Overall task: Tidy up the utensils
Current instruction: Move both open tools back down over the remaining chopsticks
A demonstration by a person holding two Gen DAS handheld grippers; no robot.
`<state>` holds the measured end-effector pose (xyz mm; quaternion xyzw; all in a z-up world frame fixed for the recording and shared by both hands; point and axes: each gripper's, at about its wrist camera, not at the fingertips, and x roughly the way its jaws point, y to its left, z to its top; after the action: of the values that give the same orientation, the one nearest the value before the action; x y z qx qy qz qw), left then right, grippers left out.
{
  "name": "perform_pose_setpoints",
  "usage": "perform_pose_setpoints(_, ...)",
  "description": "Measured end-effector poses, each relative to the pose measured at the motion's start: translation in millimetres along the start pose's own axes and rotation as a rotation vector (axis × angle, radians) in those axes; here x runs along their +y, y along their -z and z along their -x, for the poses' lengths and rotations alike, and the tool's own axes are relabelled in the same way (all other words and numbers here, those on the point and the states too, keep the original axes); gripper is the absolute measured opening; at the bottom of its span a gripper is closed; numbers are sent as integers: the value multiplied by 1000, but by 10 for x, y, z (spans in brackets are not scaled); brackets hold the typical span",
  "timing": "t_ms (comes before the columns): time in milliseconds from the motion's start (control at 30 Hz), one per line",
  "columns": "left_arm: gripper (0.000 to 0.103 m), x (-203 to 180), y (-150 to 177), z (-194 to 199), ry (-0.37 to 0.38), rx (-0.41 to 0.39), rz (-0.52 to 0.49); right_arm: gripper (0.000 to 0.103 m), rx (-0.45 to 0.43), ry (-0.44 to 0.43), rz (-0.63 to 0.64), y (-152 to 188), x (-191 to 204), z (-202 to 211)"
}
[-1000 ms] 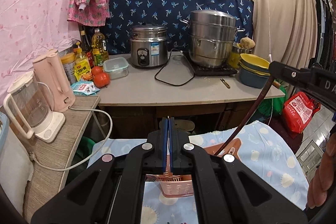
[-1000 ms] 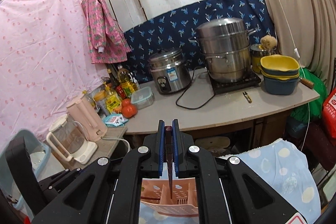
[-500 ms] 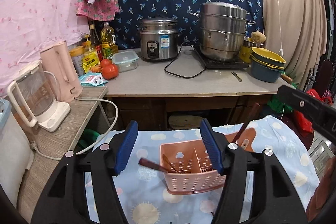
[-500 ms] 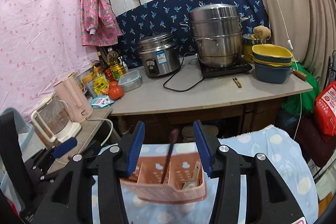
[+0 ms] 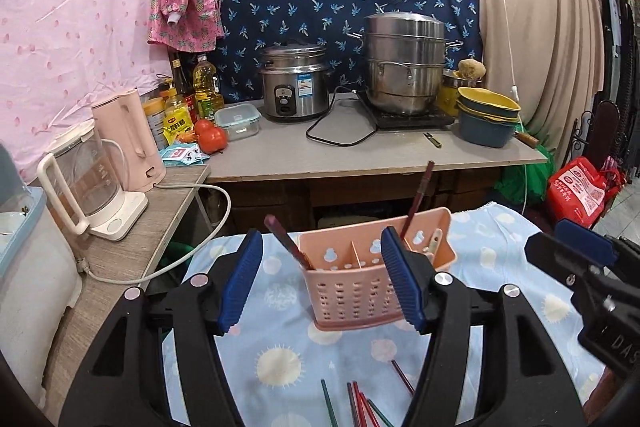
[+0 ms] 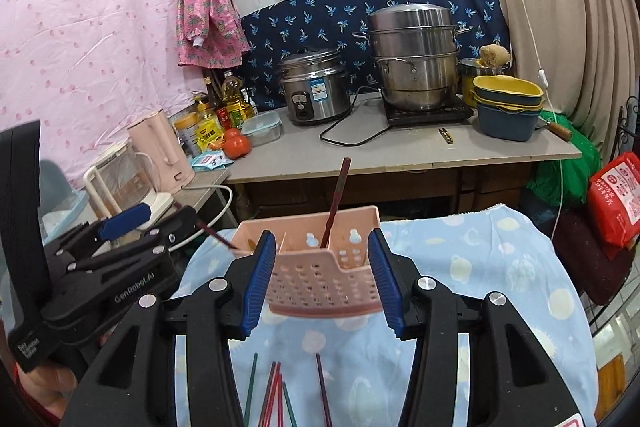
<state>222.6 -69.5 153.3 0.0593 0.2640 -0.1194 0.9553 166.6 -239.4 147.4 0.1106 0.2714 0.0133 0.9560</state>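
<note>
A pink slotted utensil caddy stands on a blue patterned cloth. A dark red chopstick leans in its right compartment; another leans out of the left one. Several loose chopsticks lie on the cloth in front. My left gripper is open and empty, jaws either side of the caddy in view. My right gripper is open and empty, likewise. The right gripper shows in the left wrist view; the left shows in the right wrist view.
Behind is a grey counter with a rice cooker, steamer pot, stacked bowls and tomatoes. A side shelf on the left holds a kettle and a pink jug. A red bag sits at the right.
Both grippers were shut on chopsticks above the caddy, then opened and let them drop in. Both have since drawn back, showing the loose chopsticks on the cloth.
</note>
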Motion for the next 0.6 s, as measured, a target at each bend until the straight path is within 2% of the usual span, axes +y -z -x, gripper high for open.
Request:
perform_pose_setpoints(300,58,-95,294,447,7,5,-17,47,31,-4,11,444,28,465)
perform_pose_setpoints(600,58,-128,659,724,21,39,-8,47,91,-9,2,886,16,714)
